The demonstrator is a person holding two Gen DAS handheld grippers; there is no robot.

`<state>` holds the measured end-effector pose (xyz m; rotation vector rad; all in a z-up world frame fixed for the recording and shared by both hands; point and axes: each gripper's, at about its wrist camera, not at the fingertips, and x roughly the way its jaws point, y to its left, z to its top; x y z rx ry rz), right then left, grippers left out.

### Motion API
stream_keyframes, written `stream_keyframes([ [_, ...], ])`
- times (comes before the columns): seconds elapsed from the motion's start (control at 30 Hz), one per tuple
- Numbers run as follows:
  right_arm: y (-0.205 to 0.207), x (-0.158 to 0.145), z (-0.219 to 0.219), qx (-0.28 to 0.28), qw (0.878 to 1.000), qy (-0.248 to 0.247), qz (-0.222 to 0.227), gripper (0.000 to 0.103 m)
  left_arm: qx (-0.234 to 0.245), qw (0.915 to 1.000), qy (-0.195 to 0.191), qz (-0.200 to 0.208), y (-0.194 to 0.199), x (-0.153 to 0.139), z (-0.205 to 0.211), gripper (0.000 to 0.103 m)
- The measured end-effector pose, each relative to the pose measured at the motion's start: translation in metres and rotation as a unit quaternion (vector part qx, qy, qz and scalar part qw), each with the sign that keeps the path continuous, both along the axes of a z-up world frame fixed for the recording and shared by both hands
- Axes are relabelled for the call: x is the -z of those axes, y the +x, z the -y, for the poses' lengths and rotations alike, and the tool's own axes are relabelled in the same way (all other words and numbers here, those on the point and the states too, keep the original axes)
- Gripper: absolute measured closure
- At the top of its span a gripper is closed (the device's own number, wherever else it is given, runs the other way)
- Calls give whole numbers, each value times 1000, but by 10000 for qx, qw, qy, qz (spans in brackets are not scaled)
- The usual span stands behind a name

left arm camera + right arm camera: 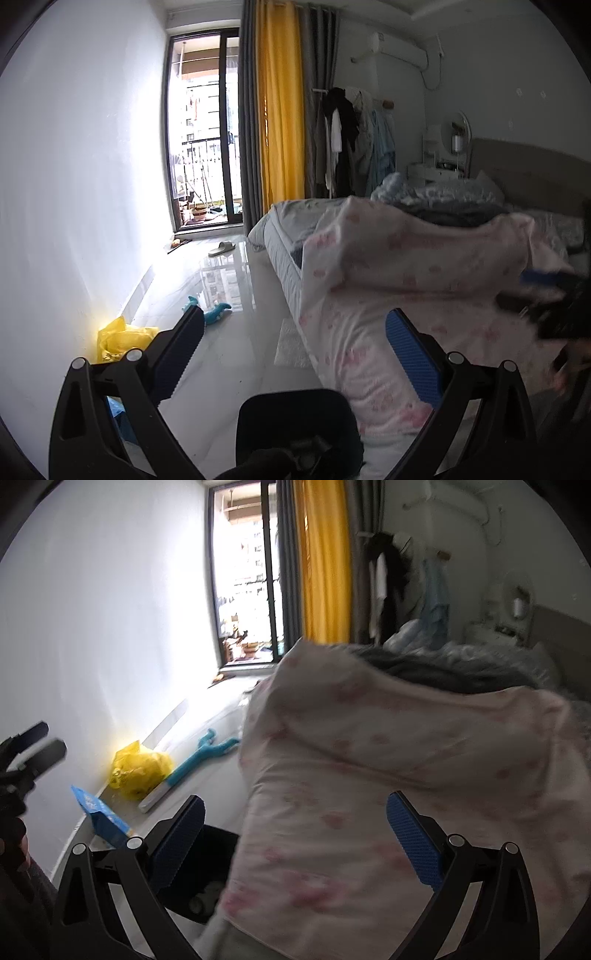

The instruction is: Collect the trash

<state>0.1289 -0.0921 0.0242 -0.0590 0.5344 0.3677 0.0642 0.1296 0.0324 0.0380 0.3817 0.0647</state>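
My left gripper (295, 325) is open and empty, held above the floor beside the bed. My right gripper (295, 808) is open and empty over the pink floral quilt (388, 775). A black trash bin (210, 871) stands on the floor below the right gripper, with pale crumpled trash (207, 897) inside; its dark rim (295, 410) shows in the left wrist view. A yellow plastic bag (142, 768) and a blue packet (99, 816) lie by the wall. The yellow bag (118, 338) also shows in the left wrist view. The left gripper appears blurred at the far left of the right wrist view (37, 746).
The bed (280, 243) with the pink quilt (406, 288) fills the right side. A teal plush toy (214, 312) and a slipper (221, 248) lie on the glossy floor. A white mat (293, 347) lies by the bed. Yellow curtain (280, 110), clothes rack (351, 140) and balcony door stand at the back.
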Motion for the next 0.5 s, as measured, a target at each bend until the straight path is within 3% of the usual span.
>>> stream_keyframes([
  [0.17, -32, -12, 40, 252, 9995, -10, 208, 3, 94, 9999, -132, -25, -13, 5, 13, 3],
  [0.37, -72, -11, 91, 590, 9975, 131, 366, 3, -67, 10000, -3, -38, -26, 13, 26, 3],
  [0.5, -96, -4, 106, 503, 9978, 167, 390, 3, -78, 9999, -72, -45, -36, 14, 34, 3],
])
